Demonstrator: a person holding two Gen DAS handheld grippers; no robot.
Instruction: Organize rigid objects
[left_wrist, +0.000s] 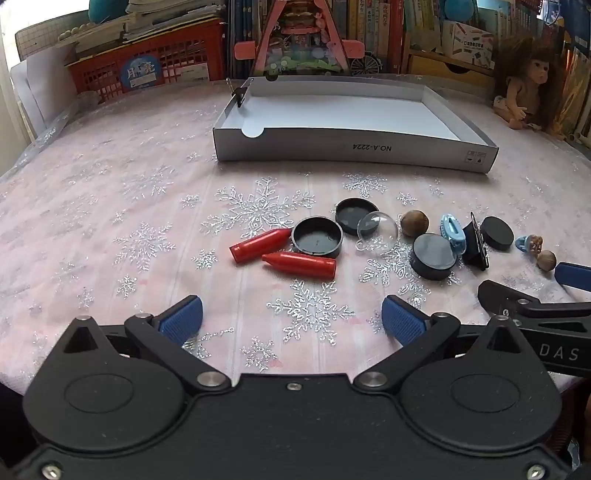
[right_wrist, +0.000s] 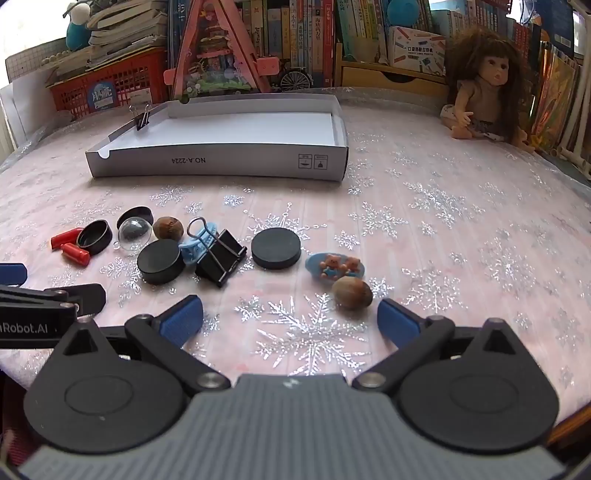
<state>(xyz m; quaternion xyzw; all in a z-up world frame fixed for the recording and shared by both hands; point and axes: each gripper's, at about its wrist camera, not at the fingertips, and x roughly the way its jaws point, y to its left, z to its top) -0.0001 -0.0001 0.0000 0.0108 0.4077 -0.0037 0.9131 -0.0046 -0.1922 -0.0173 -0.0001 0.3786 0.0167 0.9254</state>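
1. Both grippers hover low over the table (left_wrist: 110, 184) with nothing in them: the left gripper (left_wrist: 291, 317) has its jaws spread to their widest, and the right gripper (right_wrist: 290, 317) likewise.
2. Loose pieces lie in a row on the snowflake cloth, well short of the white tray (left_wrist: 354, 147), which holds none of them; only a small clip (right_wrist: 139, 117) grips its left wall.
3. Nearest the left gripper are two red cylinders (left_wrist: 299, 264), touching or nearly so, beside an upturned black cap (left_wrist: 317, 236).
4. Nearest the right gripper is a brown nut (right_wrist: 351, 293), just beside a blue bear clip (right_wrist: 334, 266).
5. Risks: the round nut could roll away from closing pads; the clear dome (left_wrist: 376, 230), probably half a plastic ball, may slip or skid; crowded neighbours may get knocked.
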